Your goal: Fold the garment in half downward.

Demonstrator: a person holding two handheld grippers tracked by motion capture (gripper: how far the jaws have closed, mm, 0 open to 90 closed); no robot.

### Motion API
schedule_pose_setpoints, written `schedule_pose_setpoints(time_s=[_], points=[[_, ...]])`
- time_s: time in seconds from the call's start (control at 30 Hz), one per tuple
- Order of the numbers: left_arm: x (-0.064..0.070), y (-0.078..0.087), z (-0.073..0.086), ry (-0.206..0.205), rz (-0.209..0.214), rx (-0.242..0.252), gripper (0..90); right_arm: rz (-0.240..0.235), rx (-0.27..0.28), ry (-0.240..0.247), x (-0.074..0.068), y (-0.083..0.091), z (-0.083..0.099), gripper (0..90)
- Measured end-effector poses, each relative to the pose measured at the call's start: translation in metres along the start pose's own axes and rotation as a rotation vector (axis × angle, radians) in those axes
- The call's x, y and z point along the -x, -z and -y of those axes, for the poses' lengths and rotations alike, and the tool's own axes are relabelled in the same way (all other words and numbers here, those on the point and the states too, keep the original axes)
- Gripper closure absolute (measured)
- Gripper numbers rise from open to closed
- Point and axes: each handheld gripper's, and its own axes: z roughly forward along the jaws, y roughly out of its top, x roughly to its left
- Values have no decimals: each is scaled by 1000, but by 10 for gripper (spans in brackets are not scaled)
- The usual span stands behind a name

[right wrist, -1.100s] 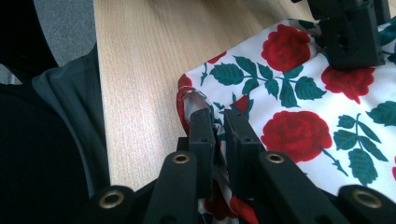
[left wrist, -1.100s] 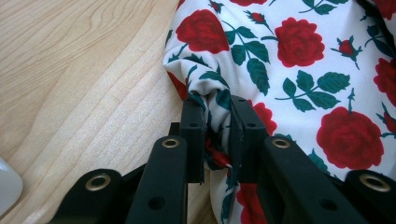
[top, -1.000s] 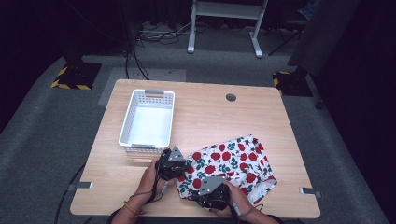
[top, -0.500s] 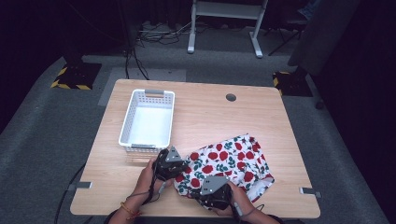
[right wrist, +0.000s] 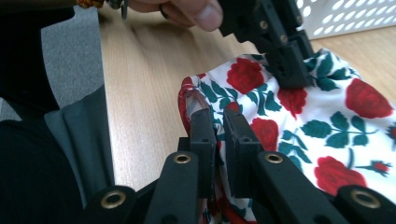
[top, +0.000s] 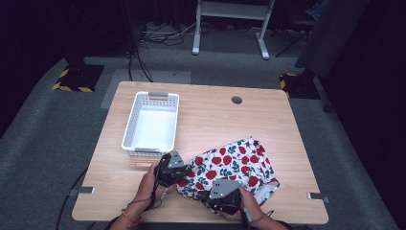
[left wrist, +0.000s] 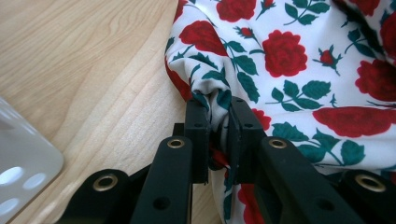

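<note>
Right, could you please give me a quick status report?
Left gripper and right gripper shut on rose-print cloth. Cloth near table's front edge. White basket apart, nothing blocking.

Bare table [top: 220,120] lies open beyond the rose cloth [top: 234,165]; the white basket [top: 151,123] blocks the left.

My left gripper [left wrist: 218,114] sits low at the near edge of the tabletop [top: 210,115], its jaws pinched nearly closed on a bunched fold of the rose-print cloth [left wrist: 299,70]. My right gripper [right wrist: 218,126] lies just beside it, nearer to me, jaws likewise clamped on the cloth's edge. Both my hands wrap the grips.
</note>
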Motion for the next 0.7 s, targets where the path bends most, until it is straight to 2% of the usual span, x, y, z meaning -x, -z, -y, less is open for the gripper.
schedule_pose_setpoints(time_s=[0.33,0.47,0.7], points=[[0,4,0,8,4,30,801,19,41,-35,8,11,-3,837],[2,6,-8,19,-6,56,806,32,58,-44,11,18,-3,838],[5,15,-18,41,-12,77,811,63,101,-94,26,36,0,840]])
